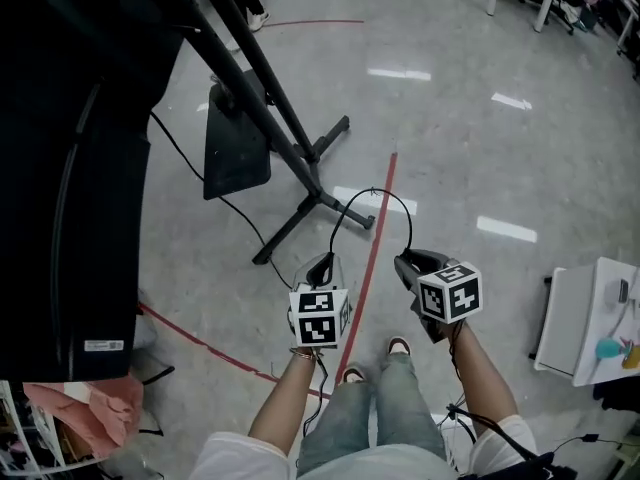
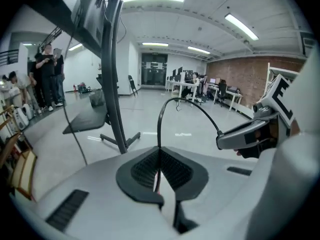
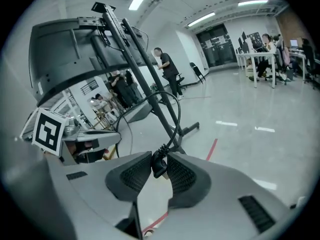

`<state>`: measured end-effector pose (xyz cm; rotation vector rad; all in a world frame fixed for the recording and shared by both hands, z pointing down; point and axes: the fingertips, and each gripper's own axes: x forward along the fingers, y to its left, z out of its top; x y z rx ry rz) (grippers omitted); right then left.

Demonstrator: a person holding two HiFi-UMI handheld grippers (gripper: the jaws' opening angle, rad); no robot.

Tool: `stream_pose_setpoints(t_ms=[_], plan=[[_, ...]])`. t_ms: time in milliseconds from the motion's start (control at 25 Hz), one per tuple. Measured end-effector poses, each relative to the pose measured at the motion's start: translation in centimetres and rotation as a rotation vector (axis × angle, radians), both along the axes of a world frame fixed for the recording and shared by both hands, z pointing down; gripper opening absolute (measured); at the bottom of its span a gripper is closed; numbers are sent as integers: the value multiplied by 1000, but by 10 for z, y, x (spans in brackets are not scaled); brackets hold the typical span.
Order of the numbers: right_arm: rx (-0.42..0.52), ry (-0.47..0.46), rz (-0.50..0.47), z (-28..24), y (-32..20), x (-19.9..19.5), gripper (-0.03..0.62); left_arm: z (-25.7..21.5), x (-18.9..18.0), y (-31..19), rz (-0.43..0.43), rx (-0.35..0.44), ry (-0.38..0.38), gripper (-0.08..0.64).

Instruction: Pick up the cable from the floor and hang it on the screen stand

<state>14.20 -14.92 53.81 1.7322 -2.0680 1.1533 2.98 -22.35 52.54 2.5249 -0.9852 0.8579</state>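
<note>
A thin black cable (image 1: 372, 190) arches in the air between my two grippers, above the grey floor. My left gripper (image 1: 322, 264) is shut on one end of it; in the left gripper view the cord (image 2: 165, 104) rises from the closed pads (image 2: 145, 169) and curves over to the right gripper (image 2: 245, 134). My right gripper (image 1: 405, 261) is shut on the cable's plug (image 3: 158, 163), held between its ribbed pads. The screen stand (image 1: 290, 148), black with splayed legs, carries a large dark screen (image 1: 70, 168) at the left, ahead of both grippers.
A red tape line (image 1: 375, 238) runs along the floor between the grippers. The stand's flat base plate (image 1: 235, 143) and a second cord (image 1: 190, 163) lie on the floor. A white cart (image 1: 580, 318) stands at the right. People (image 2: 47, 74) stand far off.
</note>
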Motion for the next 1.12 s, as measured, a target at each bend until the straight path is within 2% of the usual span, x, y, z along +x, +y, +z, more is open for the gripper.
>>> stream_pose_setpoints(t_ms=[160,400,800,1120], plan=[[70,-8,-23,-93,-1,-21,109,-98,-14,11,-51,63,59,8],[242,36,-92,-218,-44,-40,109,-228,-33,-16,-149,224,170,9],[518,101,-238,-392,-93,-89,107,-391,-71,-33,-296,459,354,9],[739,159,-354,-522,-124,-123,107,-508,-108,-54,-445,651,434,9]])
